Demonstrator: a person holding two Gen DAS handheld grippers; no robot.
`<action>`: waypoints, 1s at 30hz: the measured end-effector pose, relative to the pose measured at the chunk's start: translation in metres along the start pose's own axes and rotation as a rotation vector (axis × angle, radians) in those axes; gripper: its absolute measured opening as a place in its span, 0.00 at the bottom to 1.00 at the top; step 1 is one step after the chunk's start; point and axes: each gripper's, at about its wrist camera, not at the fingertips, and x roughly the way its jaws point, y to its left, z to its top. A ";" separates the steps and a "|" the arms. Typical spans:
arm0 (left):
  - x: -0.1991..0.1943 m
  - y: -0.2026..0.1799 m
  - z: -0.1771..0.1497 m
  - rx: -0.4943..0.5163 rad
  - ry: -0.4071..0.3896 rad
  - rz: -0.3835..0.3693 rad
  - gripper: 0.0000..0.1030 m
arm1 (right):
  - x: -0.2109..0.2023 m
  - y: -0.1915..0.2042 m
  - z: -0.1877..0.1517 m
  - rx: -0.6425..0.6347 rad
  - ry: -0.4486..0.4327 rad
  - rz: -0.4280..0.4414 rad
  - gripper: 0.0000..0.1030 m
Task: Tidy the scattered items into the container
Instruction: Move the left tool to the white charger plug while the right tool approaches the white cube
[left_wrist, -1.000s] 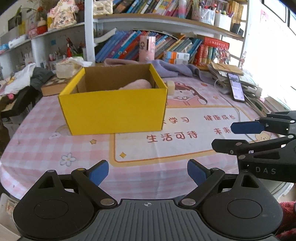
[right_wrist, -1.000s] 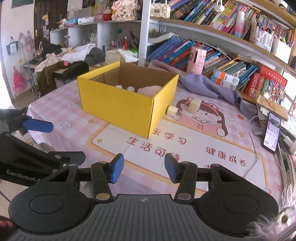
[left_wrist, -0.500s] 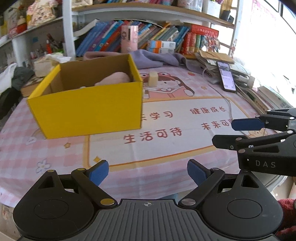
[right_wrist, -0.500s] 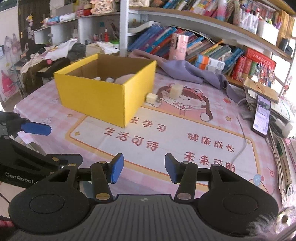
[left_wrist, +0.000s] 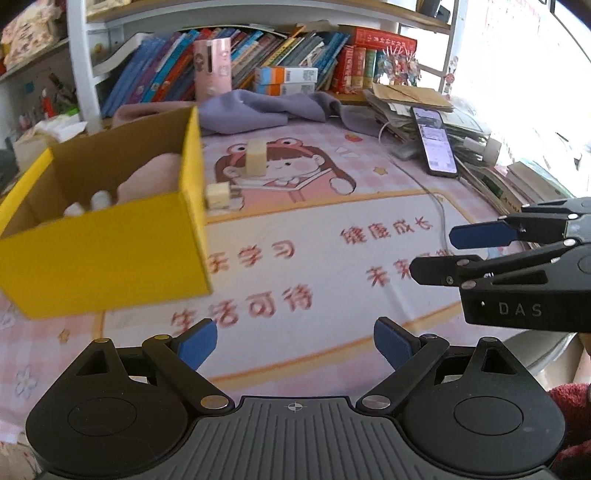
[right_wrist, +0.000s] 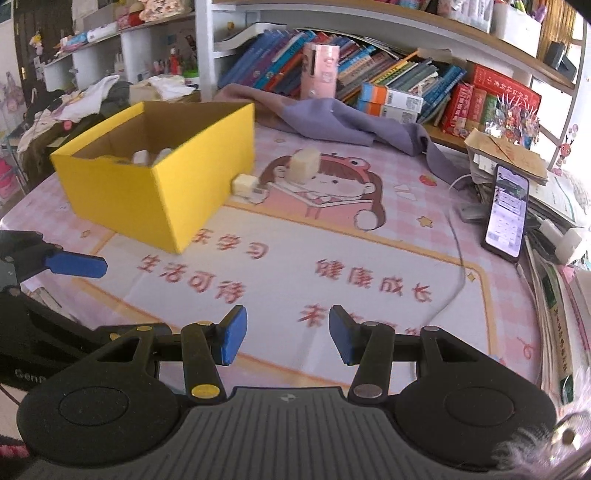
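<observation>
A yellow cardboard box (left_wrist: 107, 254) (right_wrist: 122, 188) stands on the table at the left, with a pink soft thing (left_wrist: 147, 181) and small white items inside. Two pale blocks lie outside it on the cartoon mat: a small one (left_wrist: 217, 195) (right_wrist: 244, 184) right beside the box's corner and a taller one (left_wrist: 256, 159) (right_wrist: 303, 164) a little farther back. My left gripper (left_wrist: 295, 343) is open and empty, low over the mat's near side. My right gripper (right_wrist: 284, 334) is open too, its blue pads closer together, nothing between them. Each gripper shows at the edge of the other's view.
A purple cloth (right_wrist: 332, 118) lies behind the blocks. A phone (right_wrist: 506, 210) leans on paper stacks at the right, its cable (right_wrist: 458, 251) trailing over the mat. Bookshelves (right_wrist: 388, 81) back the table. Clothes pile (right_wrist: 85, 99) at far left.
Both grippers have swung to the right along the table's near side. The yellow box has slid left in both views, and the two pale blocks and the phone have come closer to centre.
</observation>
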 end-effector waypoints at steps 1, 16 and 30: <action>0.004 -0.003 0.005 0.003 -0.002 0.005 0.91 | 0.002 -0.007 0.003 0.001 -0.002 0.004 0.46; 0.045 -0.035 0.091 -0.022 -0.096 0.184 0.90 | 0.050 -0.107 0.077 0.060 -0.113 0.128 0.48; 0.120 -0.027 0.127 -0.309 -0.116 0.412 0.78 | 0.154 -0.124 0.172 -0.121 -0.105 0.297 0.57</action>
